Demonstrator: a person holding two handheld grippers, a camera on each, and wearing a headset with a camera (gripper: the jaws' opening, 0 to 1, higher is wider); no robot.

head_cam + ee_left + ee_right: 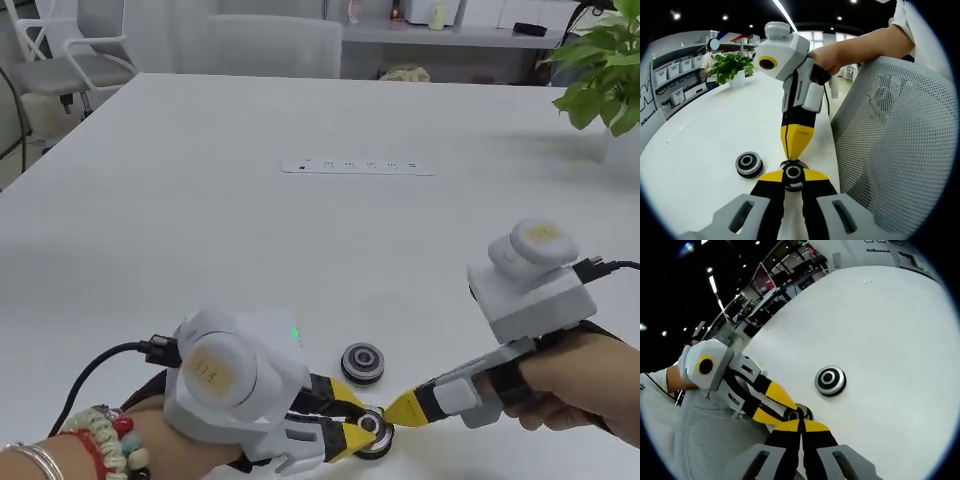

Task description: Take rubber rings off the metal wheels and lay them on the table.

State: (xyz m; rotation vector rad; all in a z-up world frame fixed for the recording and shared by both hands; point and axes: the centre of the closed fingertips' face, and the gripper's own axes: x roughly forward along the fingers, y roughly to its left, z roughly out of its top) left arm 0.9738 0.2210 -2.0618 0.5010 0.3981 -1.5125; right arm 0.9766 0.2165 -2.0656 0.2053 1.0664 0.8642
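Note:
My left gripper [368, 430] [793, 176] is shut on a small metal wheel [374, 436] [793, 171] with a black rubber ring, holding it just above the white table [250, 260] near its front edge. My right gripper [392, 410] [801, 424] comes in from the right with its jaws shut. Its yellow tips touch the rim of the held wheel [801, 414]. Whether any rubber is pinched between them is hidden. A second wheel [362, 362] [749, 164] [830, 380], also with a black ring, lies flat on the table just beyond.
A flat white power strip [357, 166] lies mid-table. A potted plant [605, 75] stands at the far right edge and office chairs [70, 50] beyond the far side. A grey mesh chair back [895, 135] is close behind the front edge.

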